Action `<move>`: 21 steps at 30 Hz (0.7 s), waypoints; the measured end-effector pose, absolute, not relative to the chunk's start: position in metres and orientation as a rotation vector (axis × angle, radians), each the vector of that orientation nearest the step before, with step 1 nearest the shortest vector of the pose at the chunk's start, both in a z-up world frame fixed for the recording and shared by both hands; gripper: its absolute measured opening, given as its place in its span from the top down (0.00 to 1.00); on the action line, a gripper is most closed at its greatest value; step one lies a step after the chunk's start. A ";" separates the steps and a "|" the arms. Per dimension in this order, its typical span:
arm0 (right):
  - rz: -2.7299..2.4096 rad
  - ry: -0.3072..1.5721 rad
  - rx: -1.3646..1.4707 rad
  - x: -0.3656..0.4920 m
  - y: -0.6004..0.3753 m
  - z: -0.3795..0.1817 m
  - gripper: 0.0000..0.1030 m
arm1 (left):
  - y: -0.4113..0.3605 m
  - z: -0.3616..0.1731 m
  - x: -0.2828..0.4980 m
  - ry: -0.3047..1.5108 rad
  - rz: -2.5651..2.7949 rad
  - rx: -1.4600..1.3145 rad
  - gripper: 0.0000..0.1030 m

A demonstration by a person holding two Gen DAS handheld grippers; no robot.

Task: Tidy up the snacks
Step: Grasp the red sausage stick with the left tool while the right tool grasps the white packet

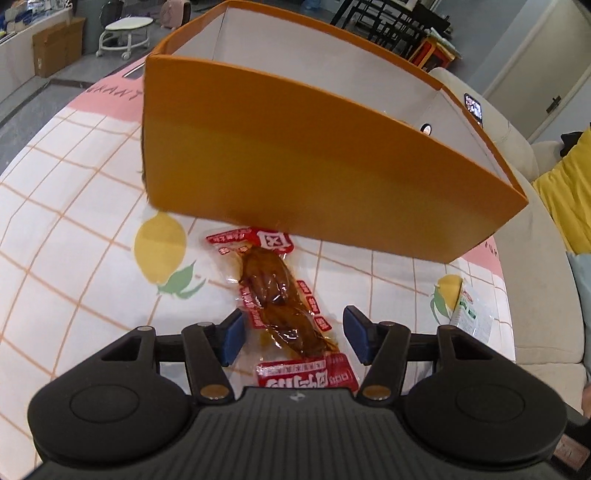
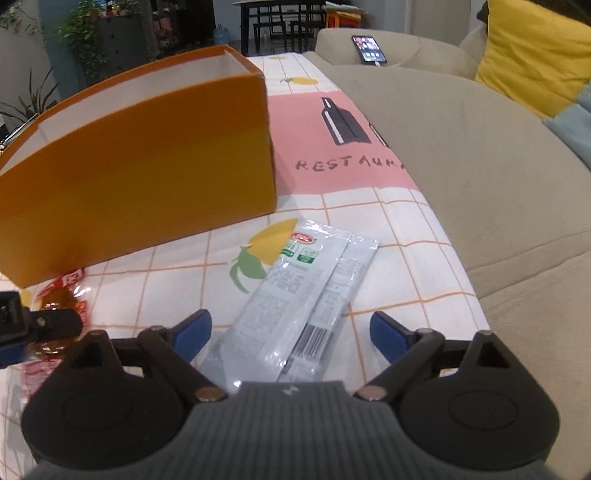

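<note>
A red and clear snack packet with brown meat (image 1: 280, 299) lies on the tablecloth in front of an open orange box (image 1: 295, 162). My left gripper (image 1: 293, 338) is open, its blue pads on either side of the packet's near half. A white and silver snack packet (image 2: 299, 295) lies flat to the right of the box (image 2: 140, 173). My right gripper (image 2: 291, 336) is open, its pads on either side of that packet's near end. The white packet also shows in the left wrist view (image 1: 471, 314). The red packet (image 2: 62, 295) and the left gripper's fingers (image 2: 48, 323) show at the right wrist view's left edge.
The checked tablecloth (image 1: 74, 229) with lemon prints covers the table. A beige sofa (image 2: 480, 166) borders the table's right side, with a phone (image 2: 369, 48) and a yellow cushion (image 2: 535, 48) on it. A white stool (image 1: 125, 33) stands on the floor beyond.
</note>
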State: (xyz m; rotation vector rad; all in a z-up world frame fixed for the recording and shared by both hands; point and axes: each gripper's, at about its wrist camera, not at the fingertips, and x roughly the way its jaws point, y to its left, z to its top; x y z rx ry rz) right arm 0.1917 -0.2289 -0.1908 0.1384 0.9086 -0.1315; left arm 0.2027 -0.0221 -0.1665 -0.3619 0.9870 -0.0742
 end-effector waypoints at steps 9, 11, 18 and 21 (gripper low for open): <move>-0.119 0.876 0.055 0.201 -0.219 -0.193 0.23 | -0.020 -0.168 0.202 0.957 -0.088 -0.345 0.43; -0.117 0.866 0.049 0.200 -0.219 -0.191 0.35 | -0.017 -0.167 0.202 0.966 -0.090 -0.354 0.45; -0.039 0.870 0.020 0.186 -0.212 -0.189 0.43 | -0.008 -0.165 0.197 1.054 -0.119 -0.358 0.79; 0.015 0.876 -0.007 0.175 -0.204 -0.188 0.44 | -0.001 -0.164 0.189 1.081 -0.125 -0.367 0.80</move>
